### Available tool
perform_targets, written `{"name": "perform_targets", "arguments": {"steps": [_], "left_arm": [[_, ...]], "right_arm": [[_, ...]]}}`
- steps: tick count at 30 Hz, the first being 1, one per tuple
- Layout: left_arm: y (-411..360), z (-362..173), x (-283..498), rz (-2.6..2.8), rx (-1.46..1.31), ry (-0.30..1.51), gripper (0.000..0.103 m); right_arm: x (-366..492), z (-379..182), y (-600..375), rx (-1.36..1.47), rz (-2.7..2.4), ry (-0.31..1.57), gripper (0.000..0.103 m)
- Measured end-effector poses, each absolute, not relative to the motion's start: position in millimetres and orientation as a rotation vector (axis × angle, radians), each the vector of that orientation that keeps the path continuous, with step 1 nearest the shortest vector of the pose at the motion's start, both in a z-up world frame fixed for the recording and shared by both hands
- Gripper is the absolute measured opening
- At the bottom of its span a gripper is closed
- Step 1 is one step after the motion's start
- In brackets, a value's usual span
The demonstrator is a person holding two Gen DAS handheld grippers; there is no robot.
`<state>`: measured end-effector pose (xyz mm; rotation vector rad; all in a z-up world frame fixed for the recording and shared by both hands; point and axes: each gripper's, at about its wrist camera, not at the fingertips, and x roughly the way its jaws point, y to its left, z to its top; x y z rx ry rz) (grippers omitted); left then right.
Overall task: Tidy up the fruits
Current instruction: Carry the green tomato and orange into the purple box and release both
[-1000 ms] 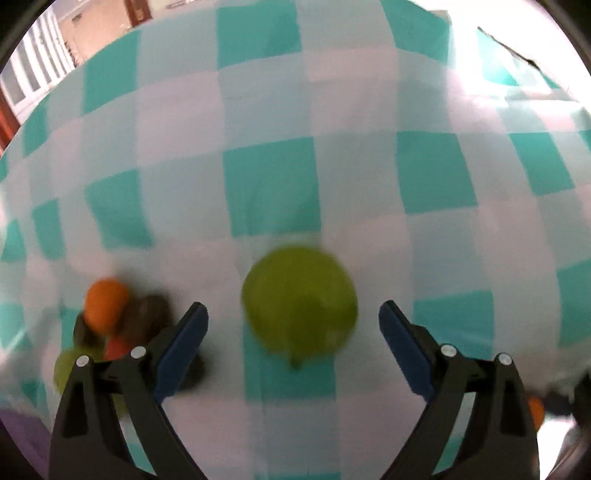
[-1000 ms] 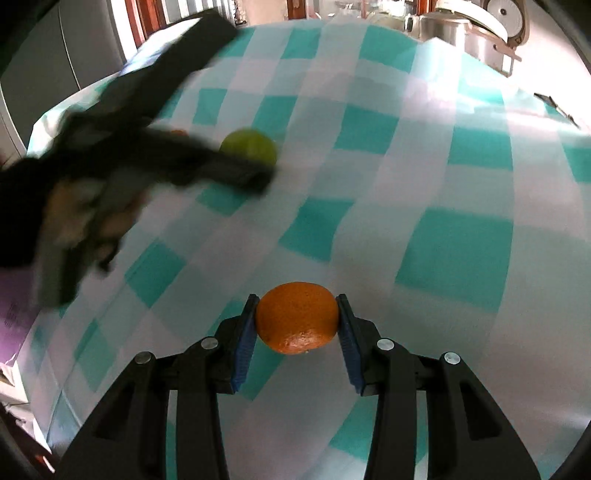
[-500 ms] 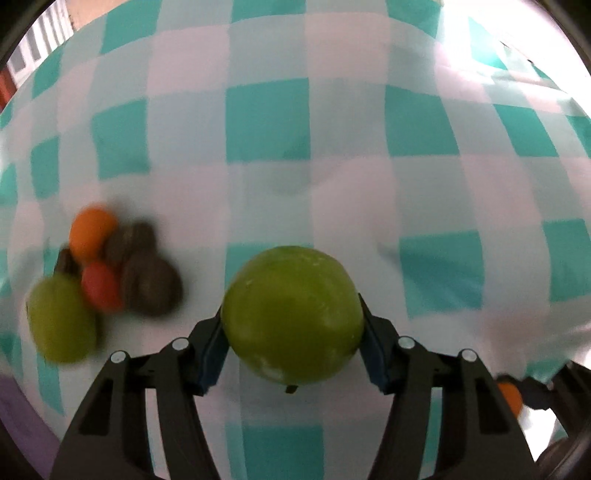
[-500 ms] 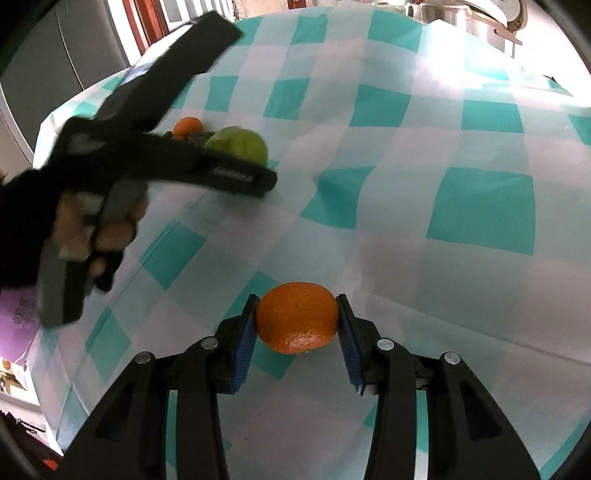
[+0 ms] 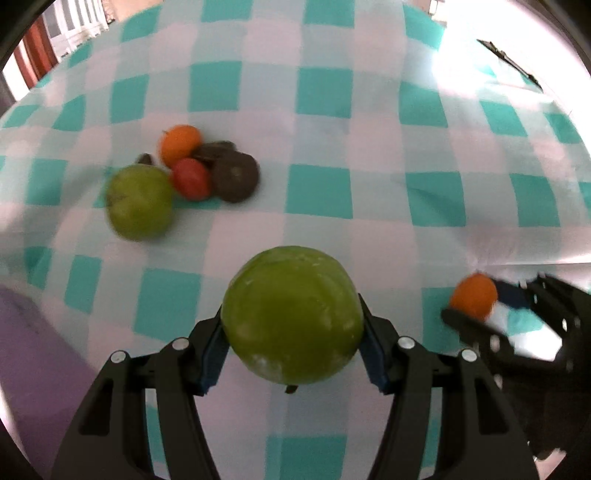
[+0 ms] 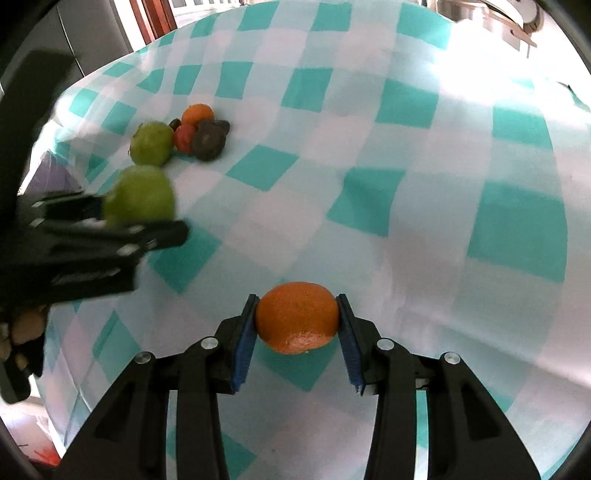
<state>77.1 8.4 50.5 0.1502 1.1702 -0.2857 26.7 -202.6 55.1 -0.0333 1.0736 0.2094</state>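
My left gripper [image 5: 291, 343] is shut on a large green apple [image 5: 291, 314] and holds it above the checked tablecloth [image 5: 317, 110]. My right gripper [image 6: 297, 332] is shut on an orange mandarin [image 6: 297, 317]. The right gripper with its mandarin [image 5: 474, 297] shows at the right of the left wrist view. The left gripper with its apple [image 6: 140, 195] shows at the left of the right wrist view. A cluster of fruit lies on the cloth: a second green apple [image 5: 138, 201], an orange [image 5: 180, 142], a red fruit [image 5: 191, 179] and dark brown fruits [image 5: 234, 175].
The fruit cluster also shows in the right wrist view, with the green apple [image 6: 151, 144] and dark fruit [image 6: 208, 140]. A purple object [image 5: 26, 332] lies at the table's left edge. Wooden door frames [image 6: 151, 14] stand beyond the table.
My left gripper closed on the green apple and lifted it, drawing back from the cloth. The fruit cluster now appears farther ahead to the left. My right gripper kept its hold on the mandarin.
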Motion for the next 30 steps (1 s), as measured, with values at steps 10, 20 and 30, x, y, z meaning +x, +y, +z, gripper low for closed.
{"name": "perform_targets", "arguments": {"steps": [10,20,30], "left_arm": [[1,138,15,-0.289,0.146,1.096,0.061],[37,246,-89,-0.337,0.167,0.884,0.061],[107,317,-147,-0.293,0.130,0.735,0.061]], "right_arm": [[-1,150,-189,-0.023,0.195,1.025,0.042],[-90,287,-160,-0.104,0.215,0.838,0.042],[-182,373,-143,-0.154,0.232,0.692,0.042]]}}
